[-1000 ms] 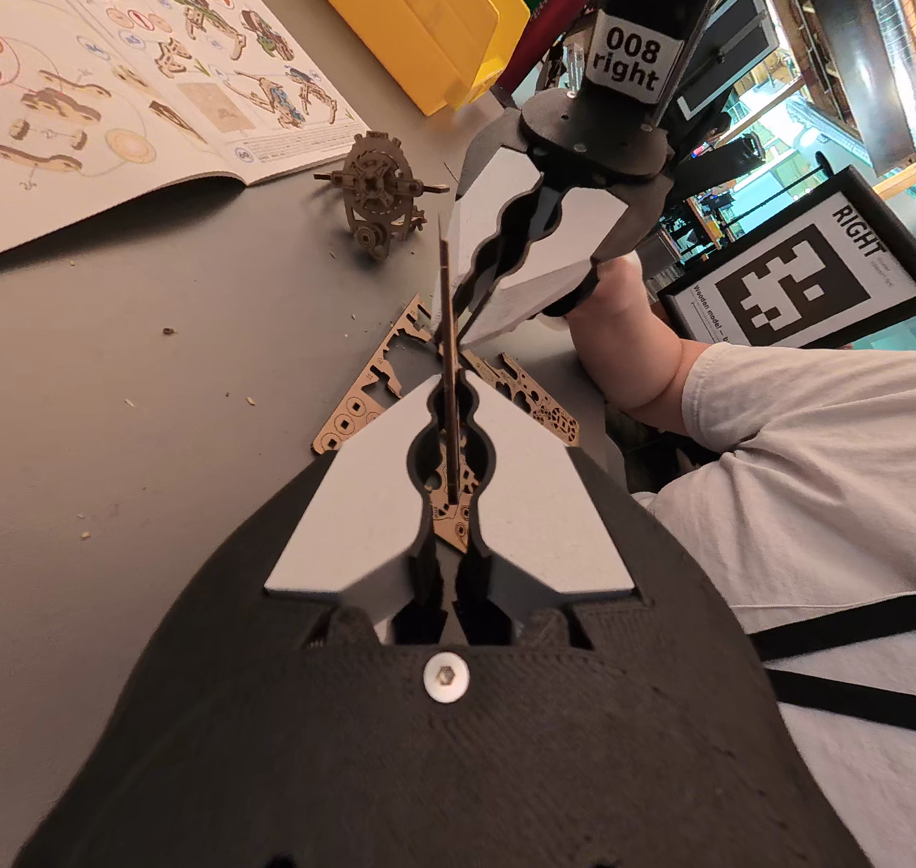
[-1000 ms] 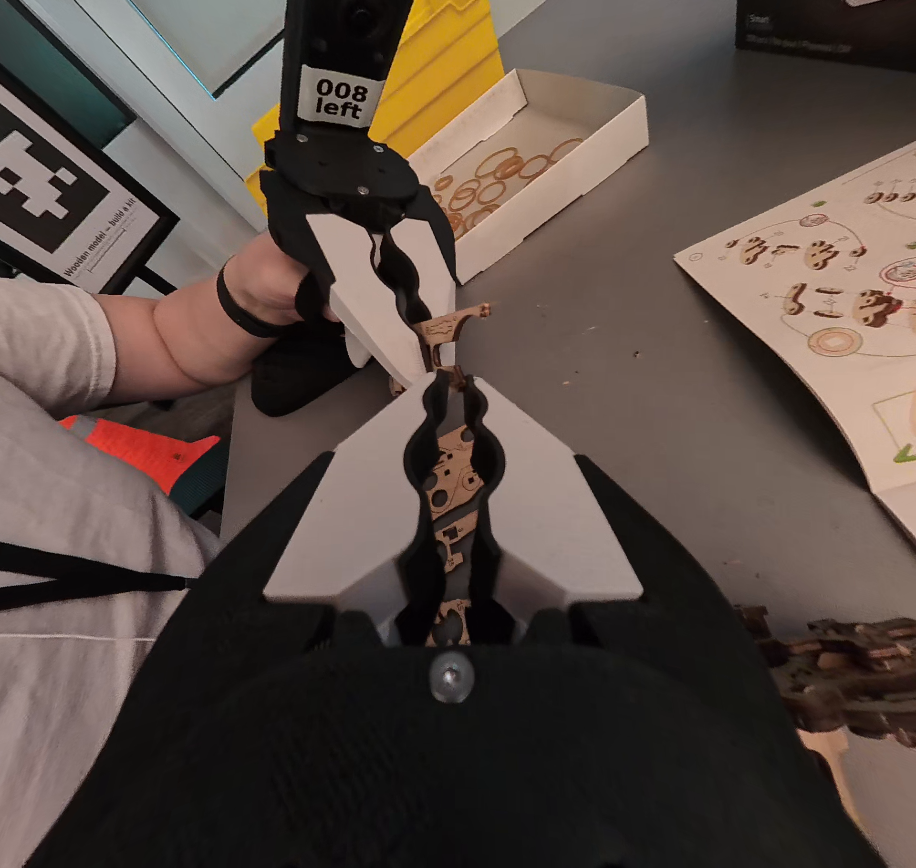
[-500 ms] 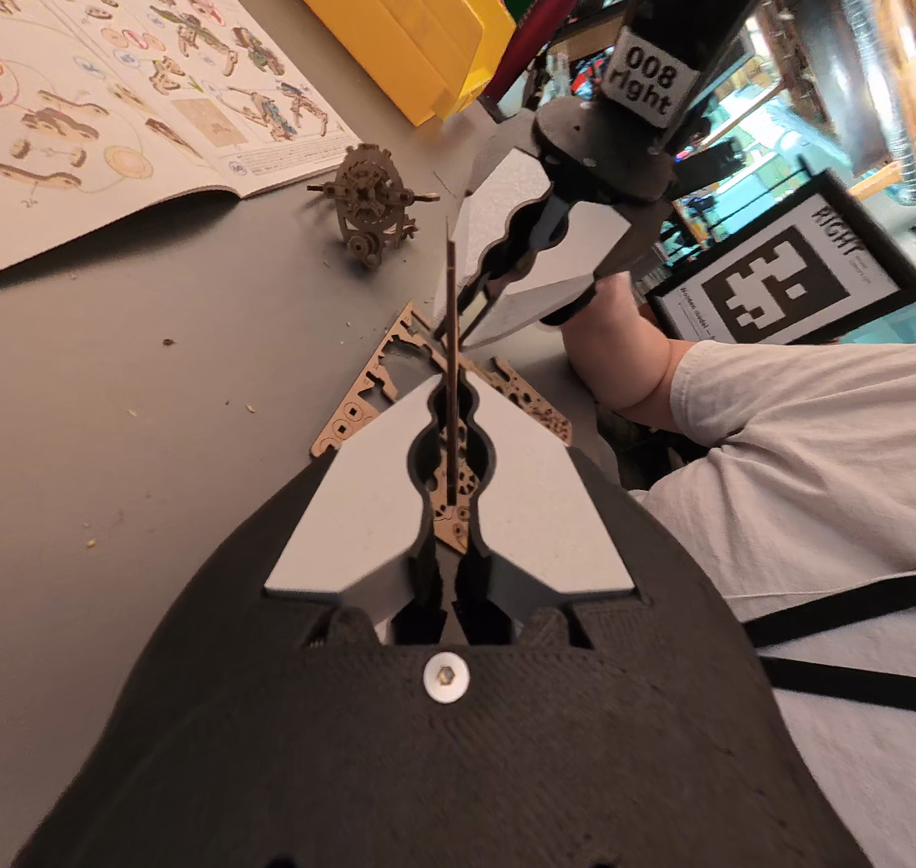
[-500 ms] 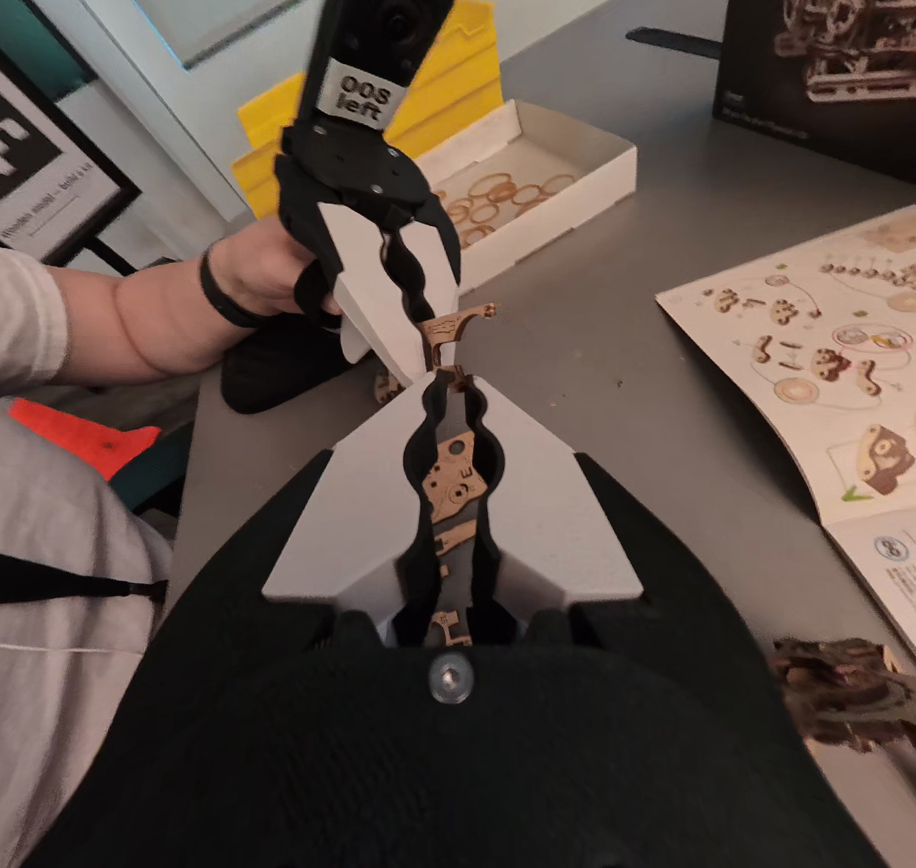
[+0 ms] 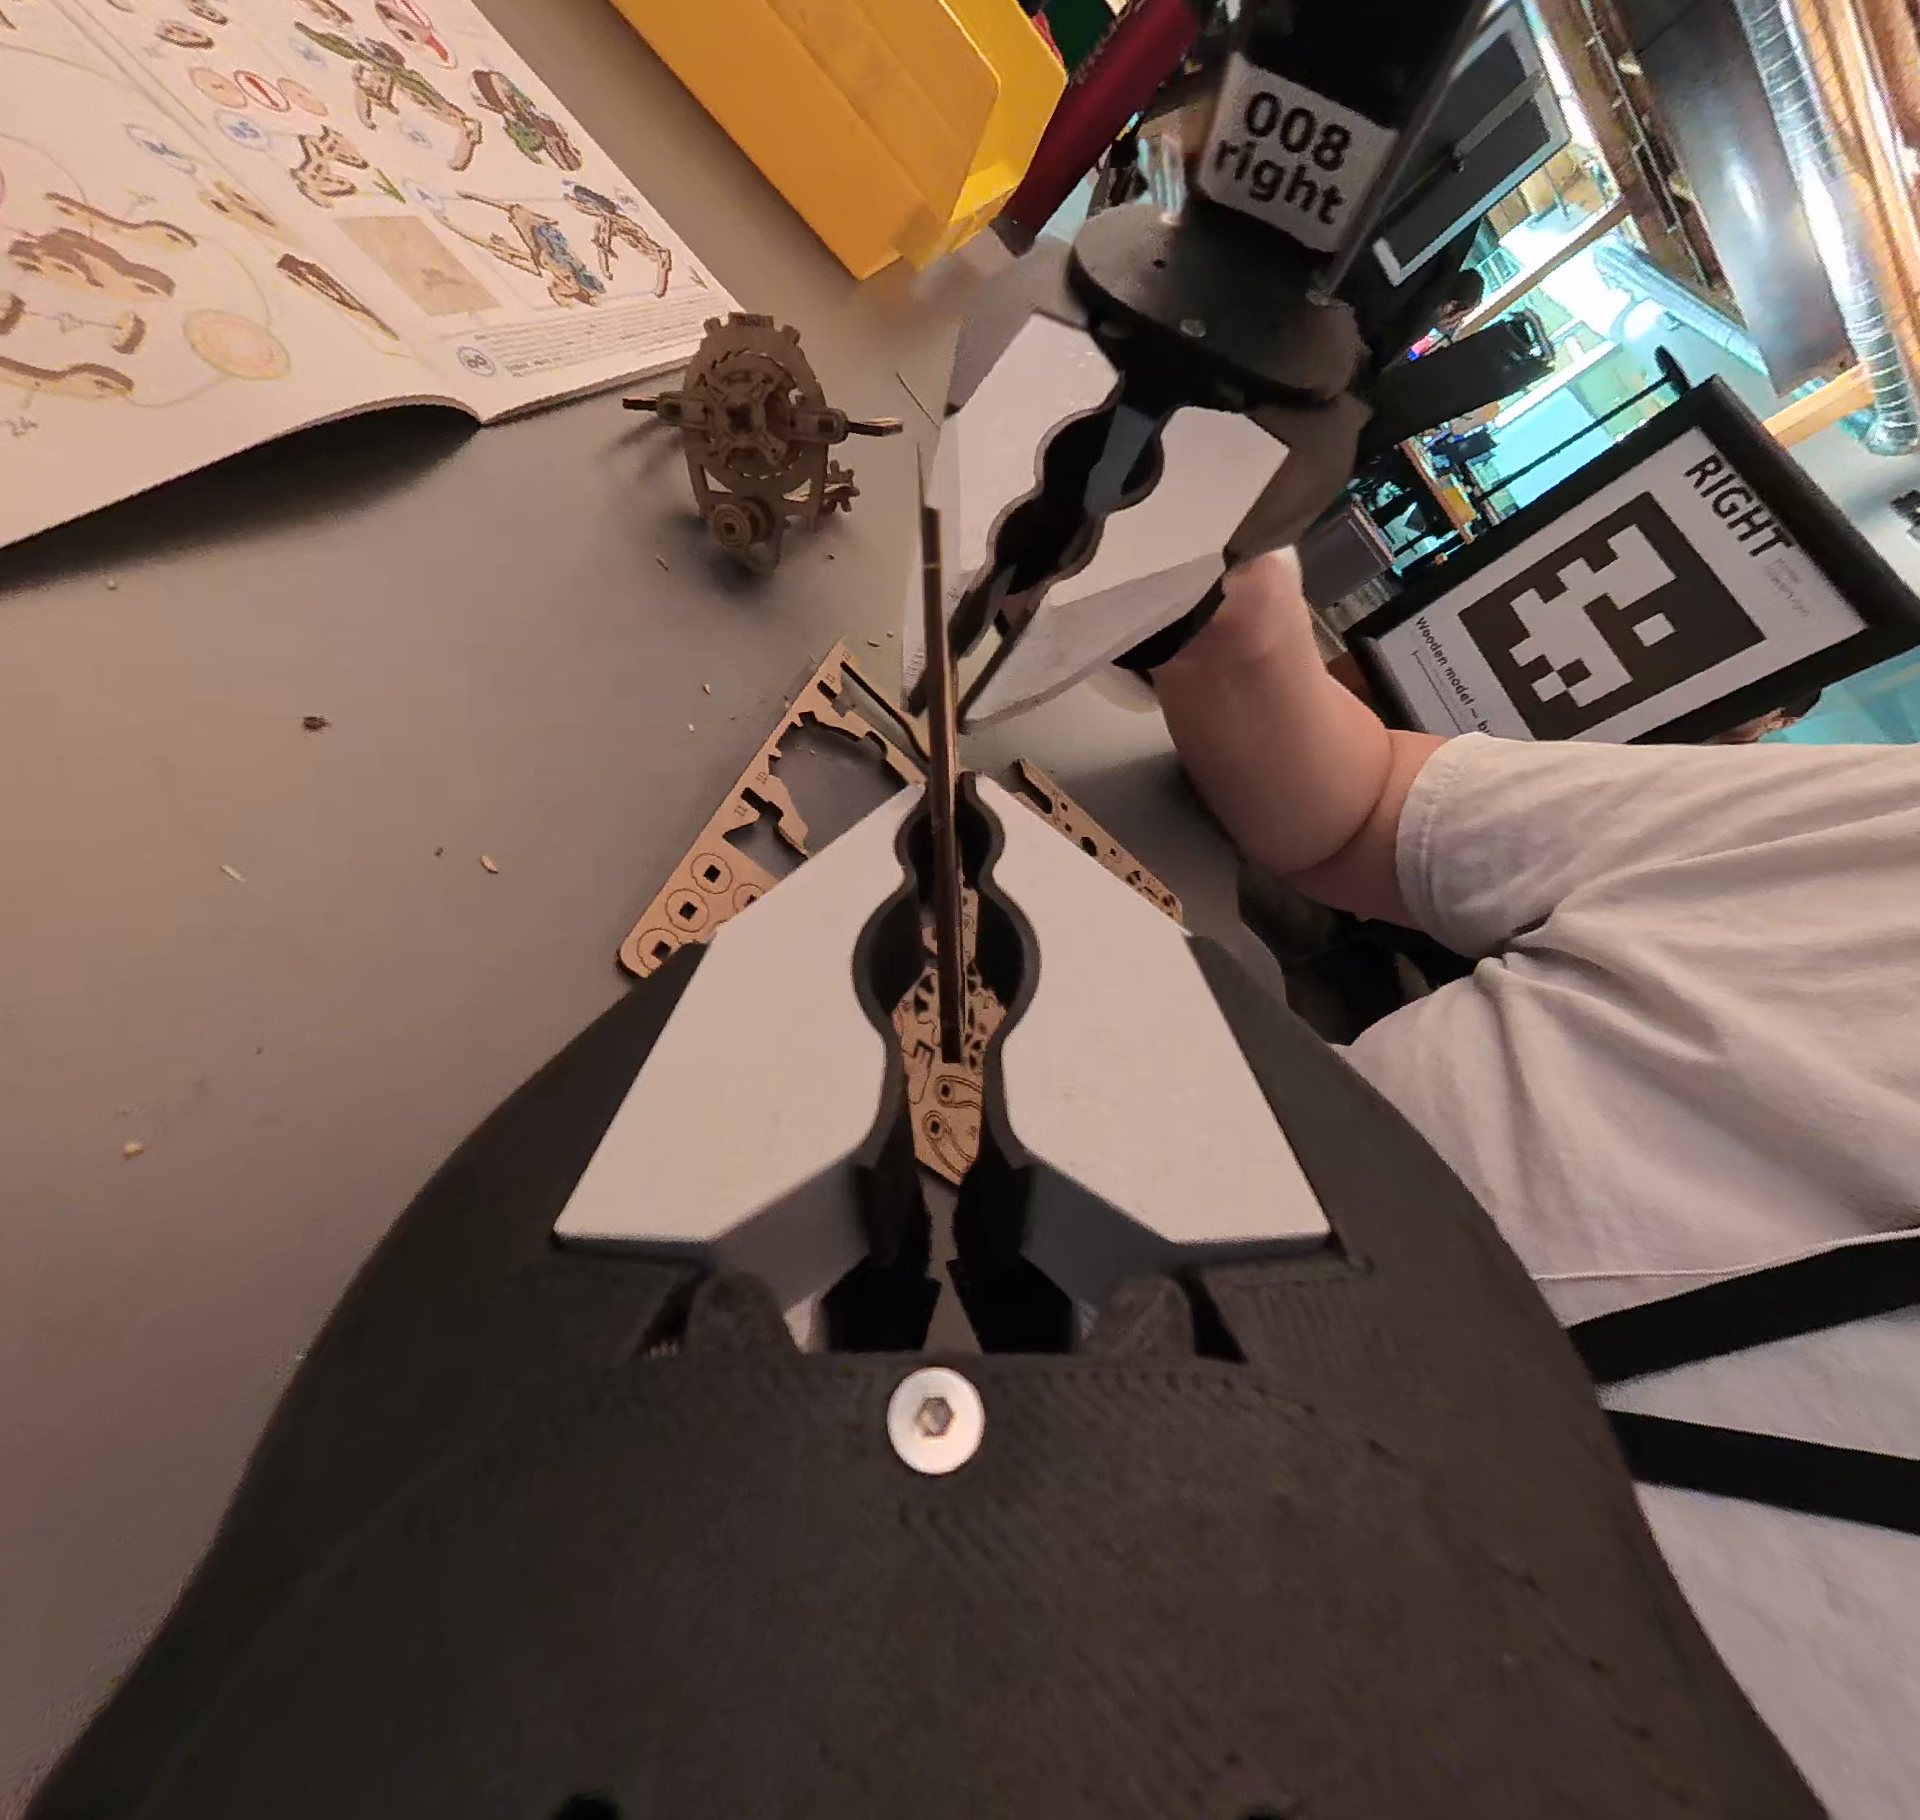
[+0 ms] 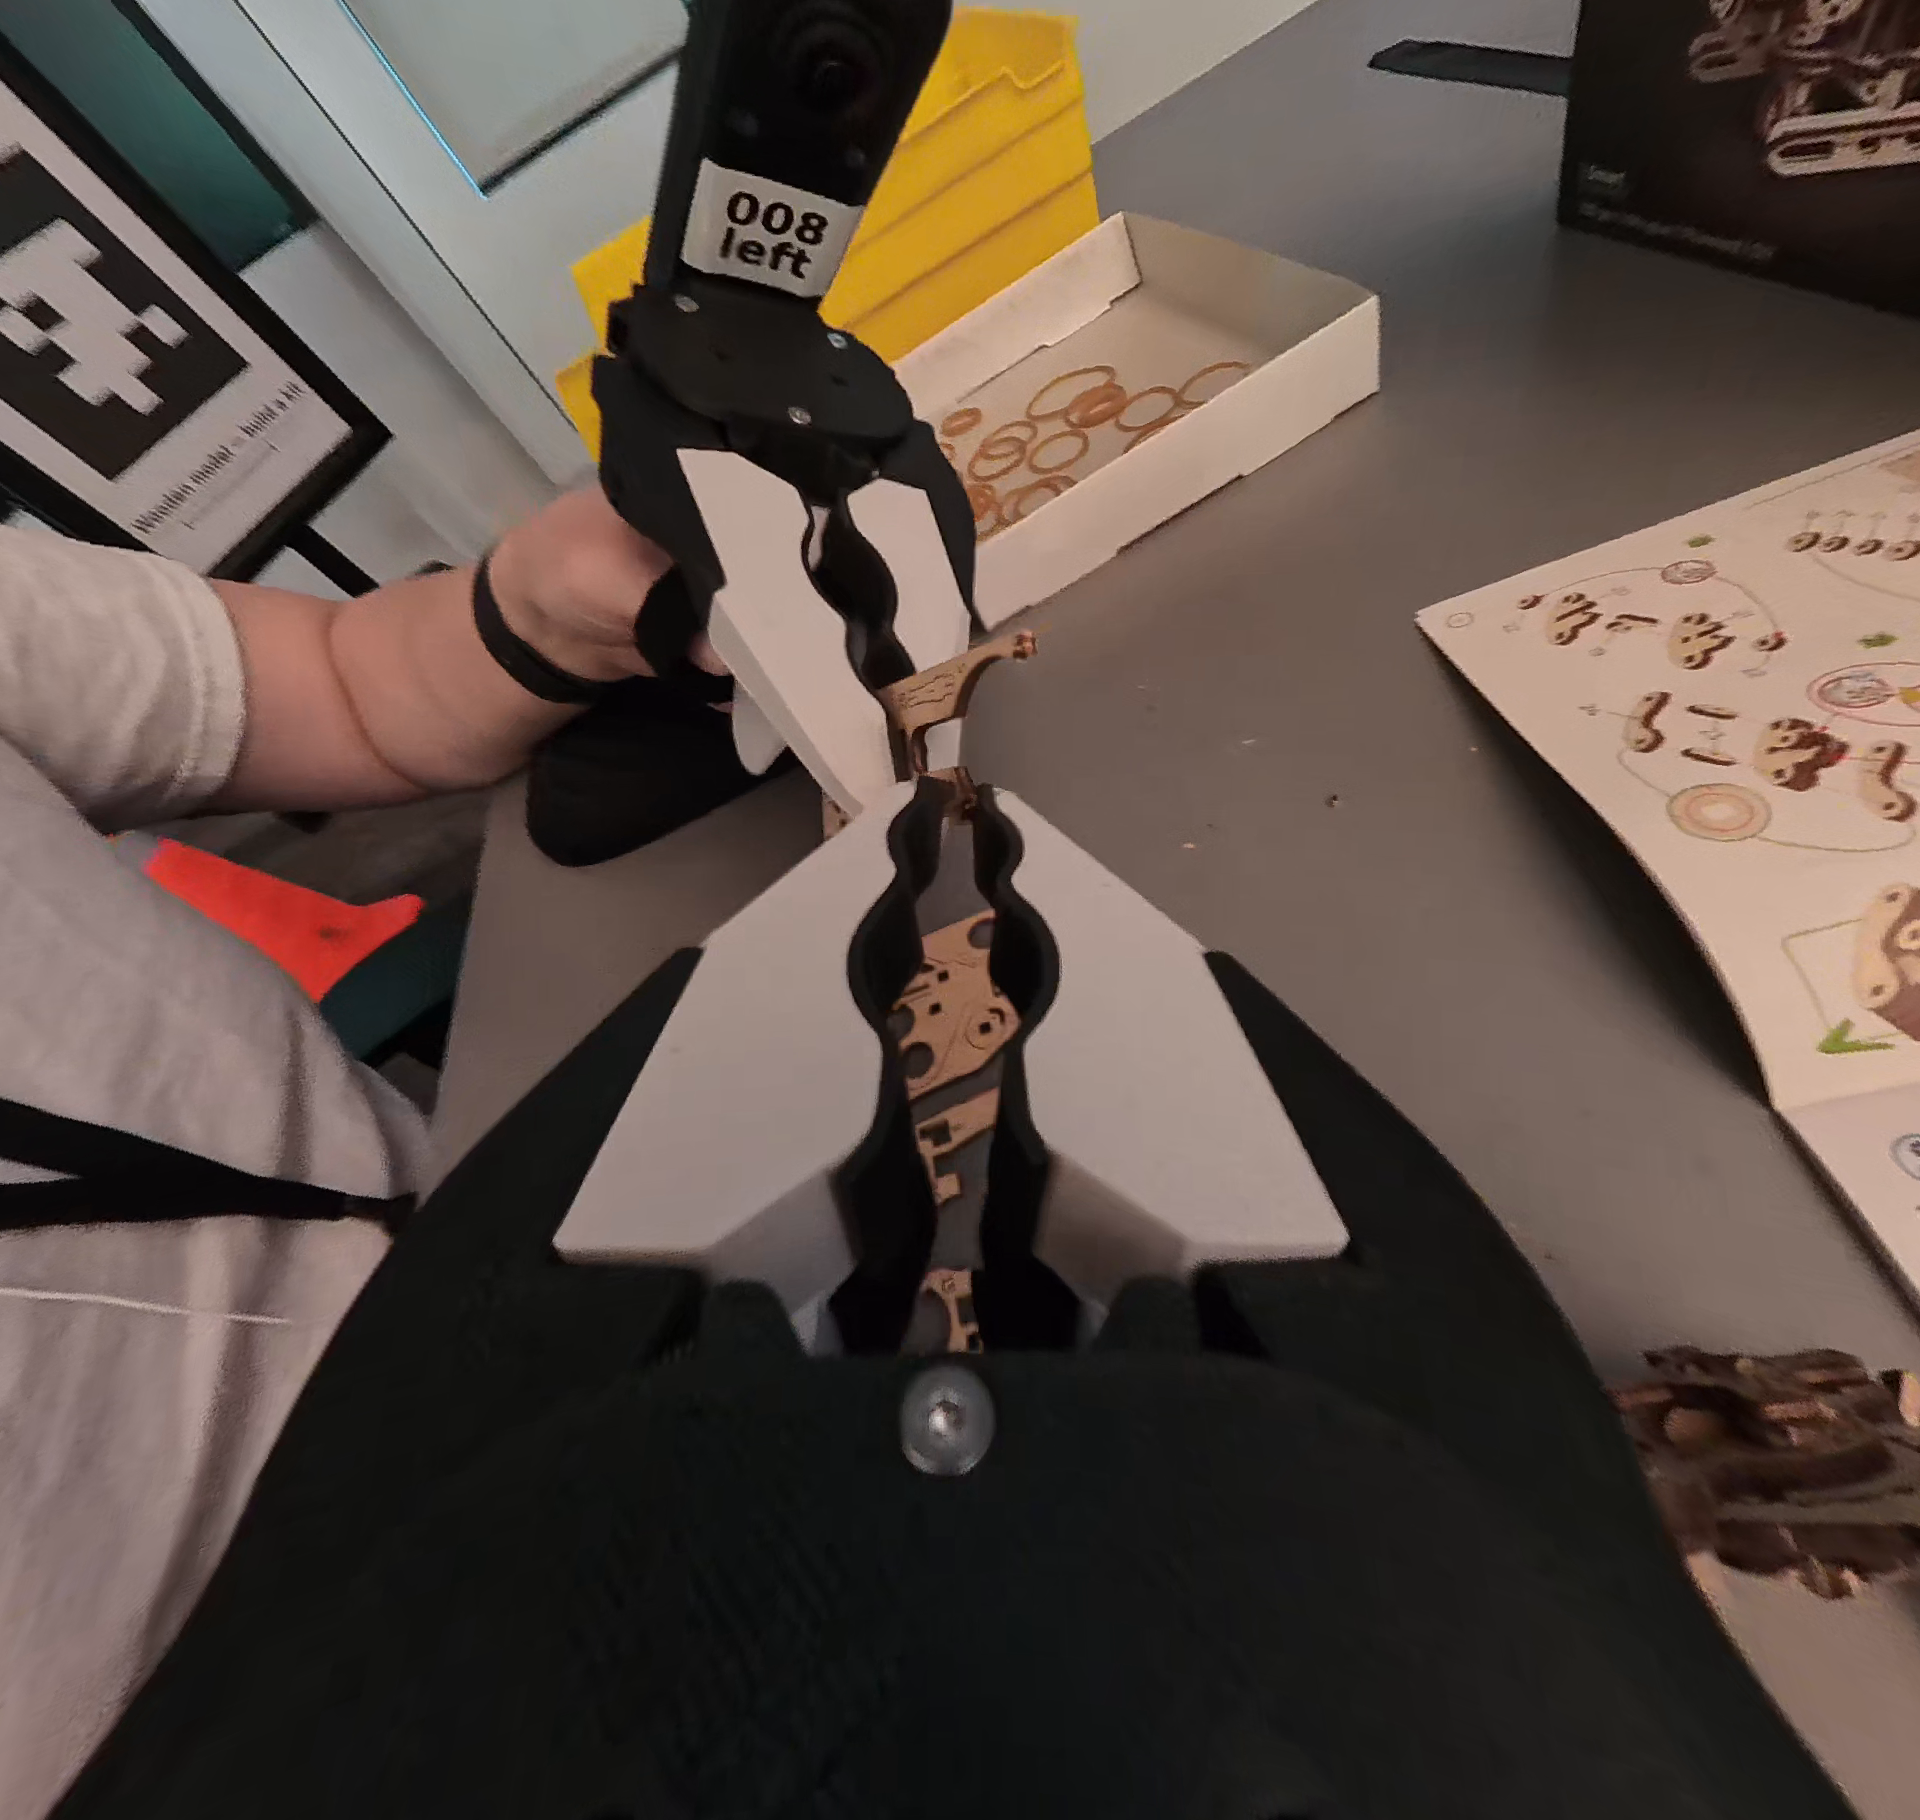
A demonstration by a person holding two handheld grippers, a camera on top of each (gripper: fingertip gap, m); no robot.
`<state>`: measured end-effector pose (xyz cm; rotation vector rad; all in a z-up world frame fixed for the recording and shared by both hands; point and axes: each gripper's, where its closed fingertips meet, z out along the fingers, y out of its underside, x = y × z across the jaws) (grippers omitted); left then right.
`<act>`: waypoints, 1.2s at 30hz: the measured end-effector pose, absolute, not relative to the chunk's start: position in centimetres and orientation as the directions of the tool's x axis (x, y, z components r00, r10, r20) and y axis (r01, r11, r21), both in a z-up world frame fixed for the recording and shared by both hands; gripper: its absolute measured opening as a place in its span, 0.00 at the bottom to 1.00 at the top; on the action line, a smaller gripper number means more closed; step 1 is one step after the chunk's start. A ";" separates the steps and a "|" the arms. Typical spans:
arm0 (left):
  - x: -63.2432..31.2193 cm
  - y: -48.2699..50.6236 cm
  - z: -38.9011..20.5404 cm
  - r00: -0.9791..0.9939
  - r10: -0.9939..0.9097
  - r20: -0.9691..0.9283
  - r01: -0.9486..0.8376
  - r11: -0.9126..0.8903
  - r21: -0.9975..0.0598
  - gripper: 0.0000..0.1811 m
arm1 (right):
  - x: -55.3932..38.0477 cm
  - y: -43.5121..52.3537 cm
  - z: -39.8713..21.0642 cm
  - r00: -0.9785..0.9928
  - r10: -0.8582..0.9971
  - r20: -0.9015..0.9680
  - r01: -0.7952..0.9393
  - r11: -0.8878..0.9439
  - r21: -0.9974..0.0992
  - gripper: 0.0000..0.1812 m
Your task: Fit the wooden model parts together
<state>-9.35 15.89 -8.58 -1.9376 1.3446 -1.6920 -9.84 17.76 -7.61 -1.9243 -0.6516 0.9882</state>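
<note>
I hold the thin wooden part (image 5: 940, 783) edge-on in my left gripper (image 5: 943, 794), jaws pinched on it so it stands clear above the surface (image 5: 312, 835). My right gripper (image 6: 940, 804) meets its tip, jaws nearly closed on a small piece (image 6: 954, 788), apparently to join them; the cut-out sheet (image 5: 727, 866) lies beneath.

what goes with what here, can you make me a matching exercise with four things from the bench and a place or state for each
Things:
1. flat wooden part
2. white cardboard tray
3. built gear assembly
4. punched plywood sheet

Places or states:
A. lies flat on the grey table under both grippers
B. stands on the table beside the open instruction booklet's edge
C. pinched edge-on in the left gripper
D. holds loose tan rings

Pairs: 1-C, 2-D, 3-B, 4-A
</note>
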 end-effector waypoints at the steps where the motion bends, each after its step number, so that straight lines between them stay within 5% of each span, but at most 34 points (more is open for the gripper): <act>1: -9.3 16.0 -8.8 -0.083 -0.755 0.651 -0.474 -0.544 -0.692 0.00 | -9.8 17.8 -7.8 0.567 0.739 -0.364 0.082 -0.490 -0.868 0.03; 17: -9.4 16.8 -9.6 -0.025 -0.762 0.647 -0.472 -0.561 -0.680 0.00 | -9.8 18.6 -8.5 0.704 0.707 -0.069 0.270 -0.356 -0.895 0.04; 20: -9.3 16.9 -7.8 -0.099 -0.717 0.690 -0.402 -0.606 -0.687 0.00 | -9.7 18.8 -6.2 0.653 0.722 -0.231 0.049 -0.345 -0.937 0.02; 24: -9.2 17.7 -6.7 -0.103 -0.713 0.694 -0.318 -0.637 -0.702 0.00 | -7.7 19.5 -4.0 0.516 0.685 -0.515 -0.286 -0.429 -0.857 0.00; 28: -9.4 18.3 -6.1 -0.094 -0.722 0.686 -0.273 -0.644 -0.715 0.00 | -8.4 19.6 -4.0 0.523 0.671 -0.526 -0.298 -0.434 -0.850 0.08; 36: -8.9 17.6 -6.2 -0.088 -0.744 0.662 -0.276 -0.621 -0.734 0.00 | -9.2 19.6 -4.8 0.477 0.638 -0.604 -0.345 -0.496 -0.797 0.02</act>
